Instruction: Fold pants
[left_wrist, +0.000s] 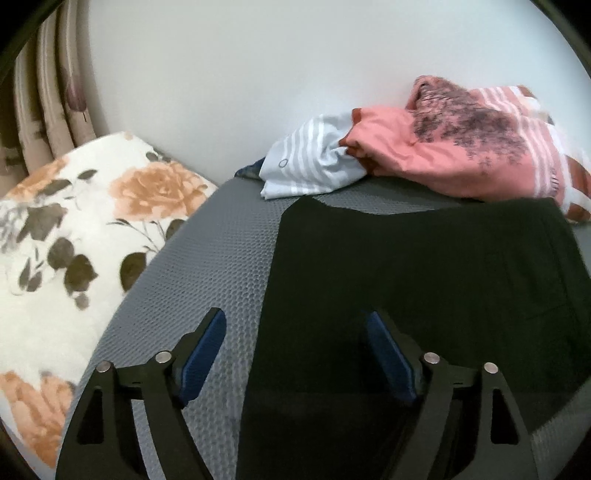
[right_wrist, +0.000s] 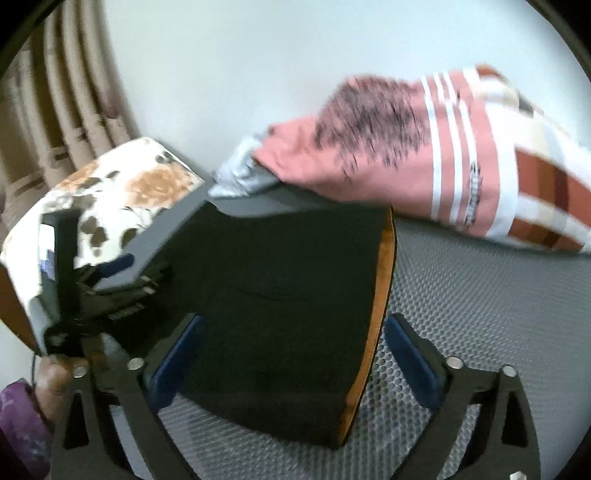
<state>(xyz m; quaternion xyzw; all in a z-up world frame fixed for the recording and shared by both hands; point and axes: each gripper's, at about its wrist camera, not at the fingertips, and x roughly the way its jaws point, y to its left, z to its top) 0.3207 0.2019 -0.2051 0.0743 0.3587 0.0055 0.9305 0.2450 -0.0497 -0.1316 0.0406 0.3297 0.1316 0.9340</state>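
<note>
The black pants (left_wrist: 424, 280) lie folded flat on a grey textured mat (left_wrist: 207, 258). My left gripper (left_wrist: 295, 325) hovers open over their left edge, one blue pad above the mat and the other above the cloth, neither pressing. In the right wrist view the pants (right_wrist: 277, 258) show an orange strip (right_wrist: 384, 280) along their right edge. My right gripper (right_wrist: 295, 328) stands wide open across that edge and holds nothing. The left gripper (right_wrist: 136, 277) appears at the pants' left side, blurred, held by a hand (right_wrist: 55, 376).
A floral cushion (left_wrist: 74, 229) lies left of the mat. At the back, against the white wall, lies a pile of clothes: a pink garment (left_wrist: 443, 147) and a grey-and-white striped one (left_wrist: 310, 166). Curtains (left_wrist: 44, 96) hang at far left. A purple sleeve (right_wrist: 18, 424) is at lower left.
</note>
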